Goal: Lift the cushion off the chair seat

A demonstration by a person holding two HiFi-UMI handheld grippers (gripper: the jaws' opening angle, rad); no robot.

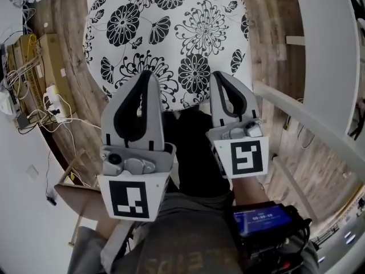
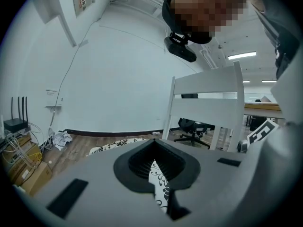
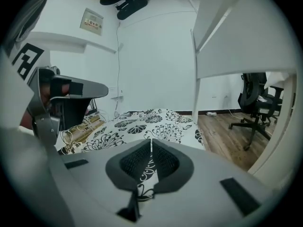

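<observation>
The cushion [image 1: 171,33], white with black flower print, spreads out ahead of me over the wood floor [image 1: 63,16]. My left gripper [image 1: 145,76] and right gripper [image 1: 219,76] meet its near edge side by side, both pointing forward. In the left gripper view the jaws of the left gripper [image 2: 154,143] are closed, with printed fabric of the cushion [image 2: 158,181] caught between them. The right gripper [image 3: 150,141] is likewise shut on the cushion [image 3: 151,122], which stretches away beyond it. The white chair [image 1: 319,124] stands to the right.
A cardboard box with cables and a power strip [image 1: 54,101] lies on the floor at the left by the wall. The white chair's back [image 2: 208,103] rises ahead of the left gripper. A black office chair [image 3: 258,103] stands further off at the right.
</observation>
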